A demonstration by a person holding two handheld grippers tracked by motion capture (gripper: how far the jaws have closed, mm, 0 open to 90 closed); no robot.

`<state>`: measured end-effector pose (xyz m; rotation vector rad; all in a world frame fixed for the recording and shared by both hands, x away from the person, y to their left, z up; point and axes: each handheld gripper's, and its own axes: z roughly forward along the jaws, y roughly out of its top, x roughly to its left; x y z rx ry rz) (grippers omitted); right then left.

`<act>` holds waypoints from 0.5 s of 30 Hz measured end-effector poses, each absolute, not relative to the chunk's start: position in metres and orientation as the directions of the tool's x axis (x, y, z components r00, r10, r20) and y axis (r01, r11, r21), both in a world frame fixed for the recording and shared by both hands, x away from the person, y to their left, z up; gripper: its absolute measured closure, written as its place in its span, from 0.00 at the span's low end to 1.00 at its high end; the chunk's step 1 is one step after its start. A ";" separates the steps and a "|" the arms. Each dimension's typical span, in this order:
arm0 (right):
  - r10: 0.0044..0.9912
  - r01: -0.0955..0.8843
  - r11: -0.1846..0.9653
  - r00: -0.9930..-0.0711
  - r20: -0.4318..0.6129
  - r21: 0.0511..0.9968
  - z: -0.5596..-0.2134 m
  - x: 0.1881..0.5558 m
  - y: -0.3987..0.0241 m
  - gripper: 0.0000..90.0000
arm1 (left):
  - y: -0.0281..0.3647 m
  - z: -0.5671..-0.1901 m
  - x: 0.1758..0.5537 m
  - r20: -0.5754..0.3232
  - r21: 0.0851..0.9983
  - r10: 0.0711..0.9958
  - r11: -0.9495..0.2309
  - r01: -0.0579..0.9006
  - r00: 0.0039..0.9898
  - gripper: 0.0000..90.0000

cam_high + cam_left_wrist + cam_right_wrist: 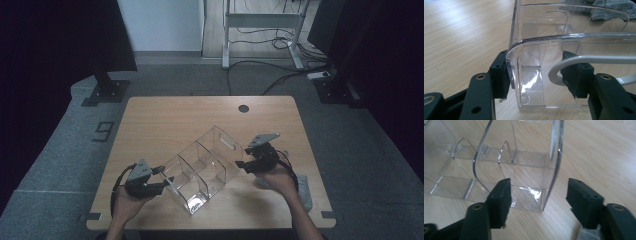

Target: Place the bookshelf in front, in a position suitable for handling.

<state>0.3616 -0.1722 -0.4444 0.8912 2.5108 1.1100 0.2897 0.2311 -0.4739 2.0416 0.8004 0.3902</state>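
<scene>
Clear organizer point(205, 167) steadied on the counter point(165, 115) from both ends.
Left gripper point(541, 77) fingers are clamped across its corner wall; right gripper point(539, 197) fingers are spread, released.

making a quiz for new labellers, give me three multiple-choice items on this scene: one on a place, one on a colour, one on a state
1. Where on the table is the round hole?
A near edge
B far edge
C left corner
2. What colour is the organiser?
A clear
B red
C black
3. How do the right tongs stand?
A shut on the organiser
B open
C shut on a cloth
Key: 1 B, it sits by the far edge; 2 A, the wood shows through it; 3 B, they stand wide apart around its wall.
</scene>
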 end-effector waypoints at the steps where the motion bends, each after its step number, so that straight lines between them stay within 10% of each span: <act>1: 0.626 0.431 0.521 -0.780 0.014 0.736 -0.444 0.362 -0.172 0.37 | 0.231 -0.474 0.290 -0.026 0.827 0.669 -0.402 0.392 0.743 0.49; 15: 0.705 0.486 0.492 -0.709 -0.003 0.722 -0.455 0.339 -0.223 0.21 | 0.229 -0.475 0.285 -0.030 0.829 0.689 -0.387 0.403 0.724 0.49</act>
